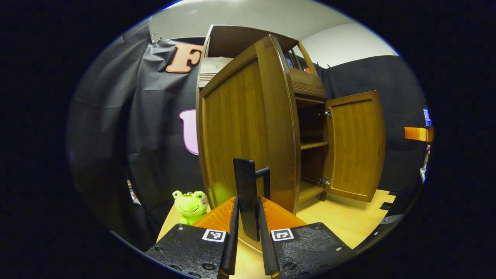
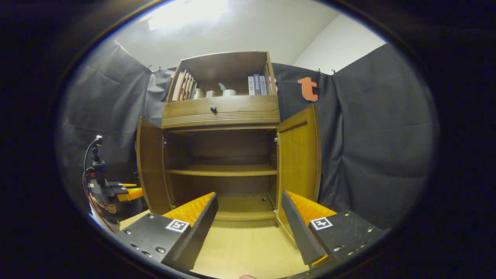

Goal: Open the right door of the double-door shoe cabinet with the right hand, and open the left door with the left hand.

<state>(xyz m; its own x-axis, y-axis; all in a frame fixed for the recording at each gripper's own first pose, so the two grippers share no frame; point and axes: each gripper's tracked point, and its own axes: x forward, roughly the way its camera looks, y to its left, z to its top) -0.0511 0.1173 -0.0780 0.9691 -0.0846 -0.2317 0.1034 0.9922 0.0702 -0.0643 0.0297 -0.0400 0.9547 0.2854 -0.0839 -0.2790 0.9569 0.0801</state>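
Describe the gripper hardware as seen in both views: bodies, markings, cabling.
Each gripper, left gripper and right gripper, has black textured finger mounts with visible screws, a square black-and-white fiducial tag on each, and ribbed wedge-shaped fingers. In the right gripper view the left gripper shows a black body with looping black and red cables.

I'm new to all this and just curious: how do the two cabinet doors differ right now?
The left door has the left gripper shut on its dark handle; the right door is held by nothing, and the right gripper sits open, back from the cabinet. In the right gripper view, the left door shows nearly edge-on, while the right door shows more of its inner face. Both are brown wood and already swung open.
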